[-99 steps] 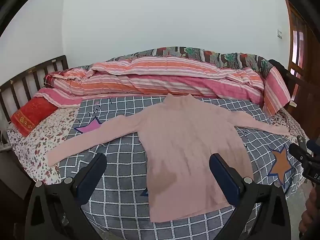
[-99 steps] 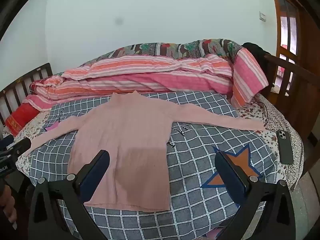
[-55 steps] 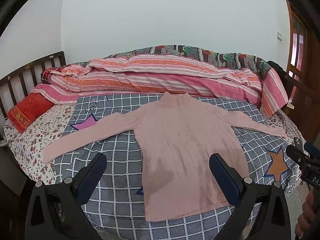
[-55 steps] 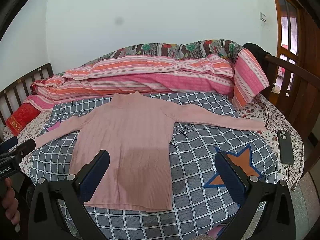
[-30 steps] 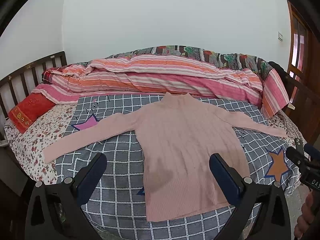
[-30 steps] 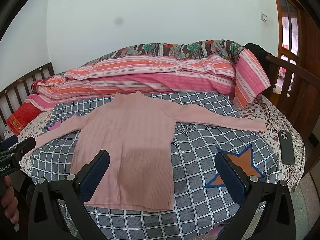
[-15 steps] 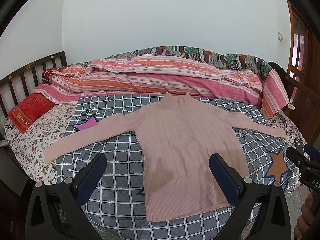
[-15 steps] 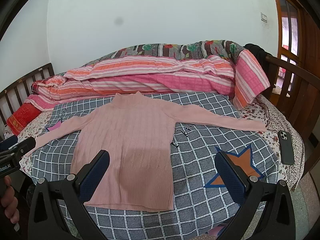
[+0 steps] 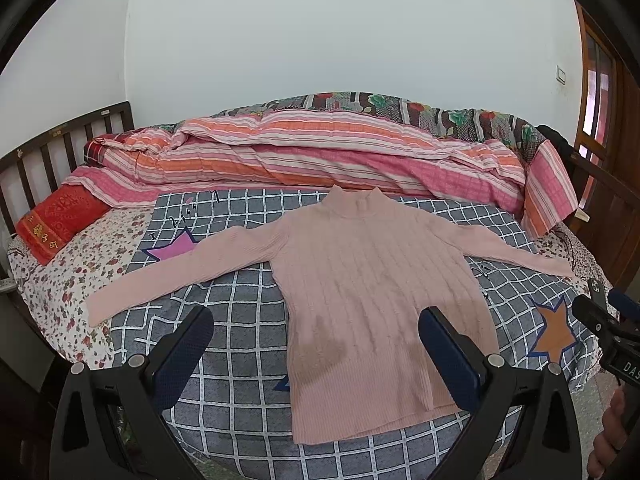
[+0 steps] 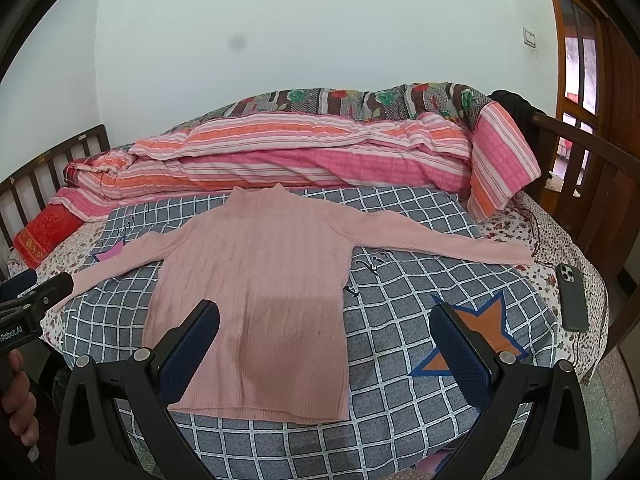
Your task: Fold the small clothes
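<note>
Lying flat and unfolded on the grey checked blanket (image 9: 240,308), sleeves spread left and right, the pink ribbed knit sweater (image 9: 376,292) awaits its first fold; left gripper (image 9: 316,344) and right gripper (image 10: 326,340) hover near, jaws wide, empty.

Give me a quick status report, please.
Left gripper and right gripper open, empty. Sweater flat, unfolded. Phone beside right sleeve.

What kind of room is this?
Most likely a home bedroom: a bed with a wooden headboard, a striped quilt bunched along the wall, and a pink sweater spread flat on the checked blanket.
</note>
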`<state>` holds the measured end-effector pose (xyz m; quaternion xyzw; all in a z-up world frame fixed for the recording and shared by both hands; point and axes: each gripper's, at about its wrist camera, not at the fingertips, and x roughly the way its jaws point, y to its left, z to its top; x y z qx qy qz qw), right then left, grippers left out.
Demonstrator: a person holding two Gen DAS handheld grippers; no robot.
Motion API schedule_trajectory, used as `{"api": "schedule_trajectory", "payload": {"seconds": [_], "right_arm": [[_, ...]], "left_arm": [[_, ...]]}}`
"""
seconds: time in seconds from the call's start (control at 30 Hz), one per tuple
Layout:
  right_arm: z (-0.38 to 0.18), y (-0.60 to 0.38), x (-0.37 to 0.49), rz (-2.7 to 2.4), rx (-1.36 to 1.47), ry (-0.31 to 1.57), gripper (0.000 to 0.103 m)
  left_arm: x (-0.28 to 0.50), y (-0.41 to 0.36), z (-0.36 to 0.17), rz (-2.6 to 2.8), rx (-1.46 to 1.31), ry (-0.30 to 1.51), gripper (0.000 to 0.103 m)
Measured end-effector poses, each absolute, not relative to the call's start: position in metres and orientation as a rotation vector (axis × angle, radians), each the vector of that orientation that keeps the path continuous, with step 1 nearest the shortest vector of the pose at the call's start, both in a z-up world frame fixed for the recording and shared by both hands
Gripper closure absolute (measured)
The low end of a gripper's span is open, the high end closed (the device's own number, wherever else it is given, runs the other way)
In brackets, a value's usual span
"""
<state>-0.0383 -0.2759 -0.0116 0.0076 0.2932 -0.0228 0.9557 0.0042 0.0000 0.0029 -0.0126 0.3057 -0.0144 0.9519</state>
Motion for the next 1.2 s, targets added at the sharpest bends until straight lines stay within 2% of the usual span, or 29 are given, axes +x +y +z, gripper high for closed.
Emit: {"api": "schedule_trajectory", "payload": {"seconds": [0.27,0.53,0.63,0.73,0.8,1.13,1.2], "right_arm": [[-0.024,-0.274,-0.031,-0.053,0.0,0.602,0.0],[-0.075,-0.275,0.001,-0.082,-0.059,0.673,0.0],[-0.1,-0.275,0.016,-0.104,-0.105,0.695,0.0],[-0.12,-0.274,0.03,-0.135,-0.133,0.722,0.001],[-0.128,-0.273,0.037,-0.126,-0.139,0.717,0.001],[-0.134,-0.265,0.065,-0.072,-0.016,0.699,0.002],[-0.136,-0.263,0.072,-0.046,-0.005,0.707,0.002]], "left_arm": [[0.018,0.012,-0.015,-0.022,-0.049,0.636,0.0],[0.057,0.053,-0.079,-0.046,-0.154,0.712,0.0],[0.075,0.08,-0.109,-0.012,-0.211,0.727,0.001],[0.09,0.116,-0.129,0.01,-0.292,0.747,0.01],[0.096,0.144,-0.138,0.035,-0.365,0.742,0.01],[0.132,0.252,-0.172,0.153,-0.633,0.739,0.011],[0.136,0.266,-0.178,0.147,-0.71,0.721,0.016]]}}
